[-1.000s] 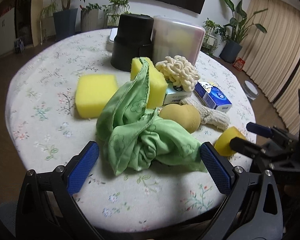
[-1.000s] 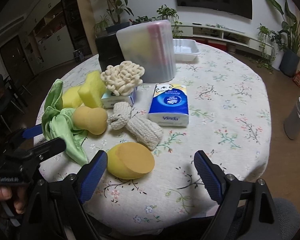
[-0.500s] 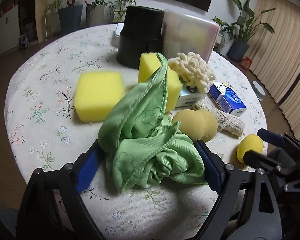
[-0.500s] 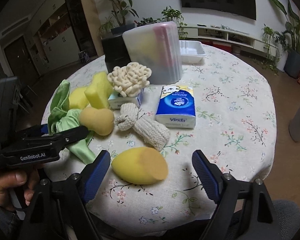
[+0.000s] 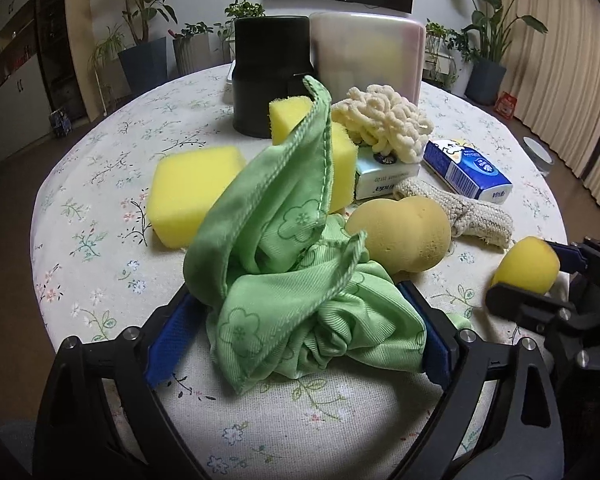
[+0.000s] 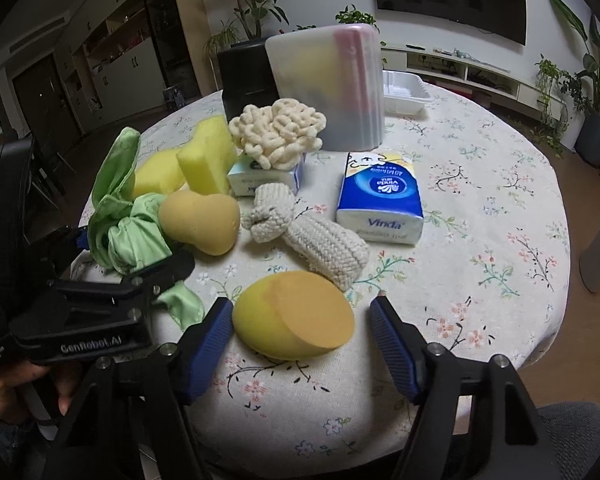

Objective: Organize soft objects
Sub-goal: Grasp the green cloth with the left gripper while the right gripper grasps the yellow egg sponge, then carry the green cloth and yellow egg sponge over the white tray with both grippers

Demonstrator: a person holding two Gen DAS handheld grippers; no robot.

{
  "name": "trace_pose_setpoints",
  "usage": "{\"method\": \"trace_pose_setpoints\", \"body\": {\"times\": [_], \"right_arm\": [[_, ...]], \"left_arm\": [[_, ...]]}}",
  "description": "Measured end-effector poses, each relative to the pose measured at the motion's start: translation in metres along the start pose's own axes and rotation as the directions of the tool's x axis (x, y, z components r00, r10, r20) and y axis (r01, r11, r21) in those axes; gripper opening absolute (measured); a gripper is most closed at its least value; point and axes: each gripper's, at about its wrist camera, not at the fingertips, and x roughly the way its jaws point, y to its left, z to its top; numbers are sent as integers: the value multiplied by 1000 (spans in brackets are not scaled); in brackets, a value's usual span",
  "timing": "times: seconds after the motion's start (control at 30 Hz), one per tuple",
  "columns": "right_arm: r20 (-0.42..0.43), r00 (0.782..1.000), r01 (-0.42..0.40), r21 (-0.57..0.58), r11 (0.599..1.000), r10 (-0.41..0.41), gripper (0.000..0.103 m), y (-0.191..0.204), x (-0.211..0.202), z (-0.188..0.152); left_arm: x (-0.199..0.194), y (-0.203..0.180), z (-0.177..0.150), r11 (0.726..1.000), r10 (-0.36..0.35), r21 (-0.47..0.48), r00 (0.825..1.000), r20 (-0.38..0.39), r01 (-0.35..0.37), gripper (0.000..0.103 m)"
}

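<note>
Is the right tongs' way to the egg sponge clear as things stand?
Probably yes: the right tongs already straddle the egg sponge, nothing between; one pad touches, the other stands off.

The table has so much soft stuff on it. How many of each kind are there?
Block sponges: 2
Rounded sponges: 2
Green cloths: 1
Knitted pieces: 1
Noodle scrubbers: 1
Tissue packs: 2
Total: 9
</note>
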Motion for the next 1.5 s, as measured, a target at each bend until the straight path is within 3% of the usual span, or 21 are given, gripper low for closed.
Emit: {"method": "trace_pose_setpoints", "body": {"times": [0.27, 0.43, 0.67, 1.0, 1.5], "right_arm": [[28, 999, 23, -20, 1000, -23, 73, 3, 7, 2], [43, 999, 33, -27, 999, -31, 66, 5, 6, 0], [74, 994, 87, -94, 992, -80, 57, 17, 2, -10], [96, 993, 80, -90, 993, -71, 52, 14, -4, -11], [112, 993, 56, -84, 995, -46, 52, 15, -17, -10]], "left_arm": [[3, 1, 3, 1000, 5, -1, 1000, 5, -5, 96], [0, -2, -2, 1000, 14, 0, 1000, 27, -14, 93], [-8, -7, -6, 1000, 4, 8, 999, 54, -5, 56], [-12, 2, -6, 999, -39, -27, 997, 61, 41, 31], [-45, 19, -5, 993, -68, -88, 993, 93, 76, 29]]}}
